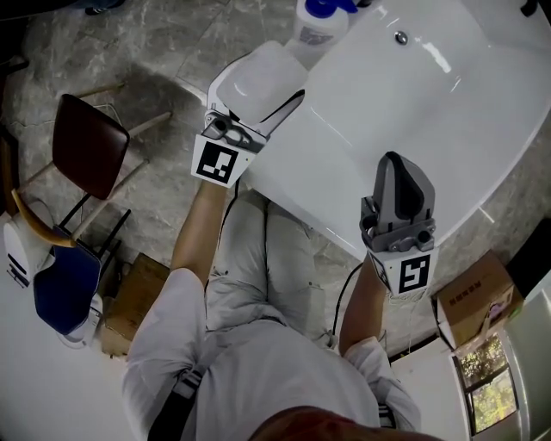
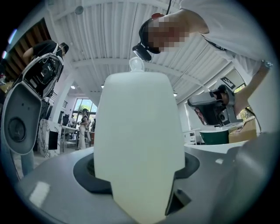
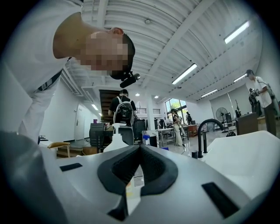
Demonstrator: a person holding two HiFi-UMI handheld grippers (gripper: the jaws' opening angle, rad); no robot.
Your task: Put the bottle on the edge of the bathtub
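Left claw [image 1: 261, 84] grips white bottle [image 2: 138, 140], right claw [image 3: 139, 151] closed and empty; risk: bottle slides off sloped bathtub edge [image 1: 297, 191] when released.

My bottle [image 1: 261, 76] is milky white, the bathtub [image 1: 413, 129] glossy white, the floor [image 1: 155, 52] grey-marbled, the chair [image 1: 89, 142] dark red.

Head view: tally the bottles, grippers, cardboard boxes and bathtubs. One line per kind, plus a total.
Bottles: 2 (white bottle clamped in the left gripper; blue-capped bottle)
Grippers: 2 (left gripper; right gripper, jaws together, empty)
Cardboard boxes: 2 ( and)
Bathtub: 1
Total: 7
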